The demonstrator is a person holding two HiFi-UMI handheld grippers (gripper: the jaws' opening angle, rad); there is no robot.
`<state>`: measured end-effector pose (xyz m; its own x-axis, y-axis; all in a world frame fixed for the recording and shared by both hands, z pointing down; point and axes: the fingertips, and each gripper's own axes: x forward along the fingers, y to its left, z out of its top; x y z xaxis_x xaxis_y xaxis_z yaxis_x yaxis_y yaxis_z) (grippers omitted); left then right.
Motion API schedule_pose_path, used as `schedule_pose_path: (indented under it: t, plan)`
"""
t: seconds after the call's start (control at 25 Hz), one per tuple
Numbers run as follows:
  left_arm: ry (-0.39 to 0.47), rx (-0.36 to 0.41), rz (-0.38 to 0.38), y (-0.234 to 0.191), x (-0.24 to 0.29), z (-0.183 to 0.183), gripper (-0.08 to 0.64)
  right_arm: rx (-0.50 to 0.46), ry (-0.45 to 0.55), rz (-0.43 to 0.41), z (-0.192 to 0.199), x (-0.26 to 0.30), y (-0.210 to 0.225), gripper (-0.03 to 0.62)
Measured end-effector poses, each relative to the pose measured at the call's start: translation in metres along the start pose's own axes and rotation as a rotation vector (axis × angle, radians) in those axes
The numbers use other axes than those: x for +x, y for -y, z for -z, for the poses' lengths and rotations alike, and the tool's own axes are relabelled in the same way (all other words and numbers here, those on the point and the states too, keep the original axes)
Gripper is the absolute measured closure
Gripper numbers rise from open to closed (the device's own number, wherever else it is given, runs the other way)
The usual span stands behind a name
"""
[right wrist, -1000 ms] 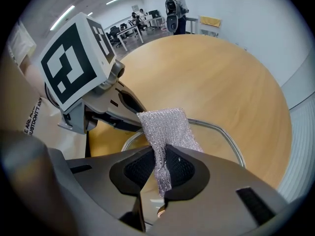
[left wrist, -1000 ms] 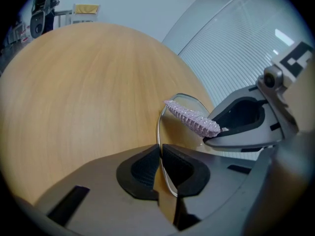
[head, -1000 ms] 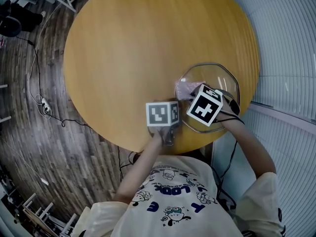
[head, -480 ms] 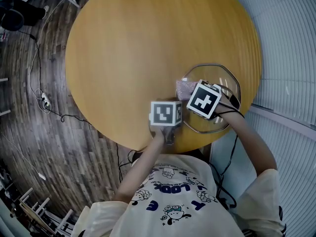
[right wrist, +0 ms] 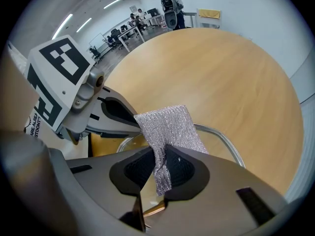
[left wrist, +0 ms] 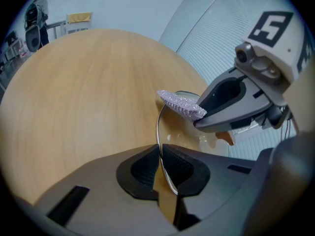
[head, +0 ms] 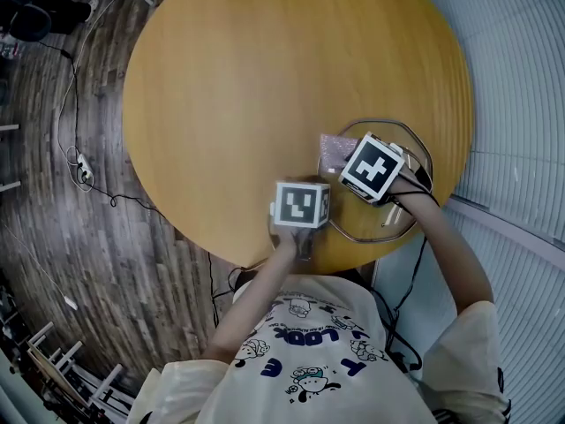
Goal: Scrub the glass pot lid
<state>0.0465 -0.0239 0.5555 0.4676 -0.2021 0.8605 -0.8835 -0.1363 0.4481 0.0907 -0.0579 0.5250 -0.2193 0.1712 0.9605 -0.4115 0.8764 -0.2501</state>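
The glass pot lid [head: 388, 203] with a metal rim lies on the round wooden table [head: 265, 78] near its right front edge. My left gripper [left wrist: 161, 154] is shut on the lid's rim [left wrist: 158, 127], holding its near left side. My right gripper [right wrist: 160, 163] is shut on a silvery scrubbing cloth [right wrist: 170, 129] and holds it over the lid [right wrist: 221, 136]. In the head view the cloth [head: 335, 153] pokes out past the right gripper's marker cube [head: 372, 168], at the lid's far left edge. The left marker cube [head: 302, 204] sits just left of the lid.
The table edge runs close in front of both grippers. White corrugated wall panels [head: 512, 104] stand to the right. Cables [head: 79, 166] lie on the dark wood floor at left. People and desks [right wrist: 147, 16] show far behind the table.
The right gripper with the cloth has shifted slightly away across the lid. The left gripper keeps its hold on the rim; the view has drifted a little.
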Motion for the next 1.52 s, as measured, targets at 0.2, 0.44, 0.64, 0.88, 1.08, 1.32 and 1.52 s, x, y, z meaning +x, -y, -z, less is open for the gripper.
schedule_pose_path:
  t: [0.2,0.44,0.64,0.88,1.08,1.32,1.52]
  plan:
    - [0.001,0.026,-0.022,0.006,0.007,0.002,0.528,0.008,0.005,0.007,0.007,0.0,0.015,0.52]
    - [-0.006,0.034,-0.02,0.004,0.002,-0.004,0.528,0.036,0.0,0.041,0.004,-0.009,0.038,0.52]
    - [-0.009,0.025,-0.013,-0.006,0.0,0.0,0.528,0.08,0.006,0.06,0.003,-0.01,0.046,0.52]
    - [-0.008,0.029,-0.011,0.003,-0.004,-0.004,0.528,0.126,0.019,0.078,0.014,-0.024,0.059,0.52]
    - [-0.01,0.035,-0.011,0.007,0.005,0.0,0.528,0.164,0.029,0.097,0.033,-0.022,0.072,0.52]
    - [-0.01,0.047,-0.015,0.007,0.006,0.0,0.528,0.212,0.042,0.119,0.044,-0.024,0.081,0.522]
    - [-0.013,0.047,-0.014,0.006,0.009,0.001,0.528,0.24,0.042,0.128,0.054,-0.024,0.087,0.52]
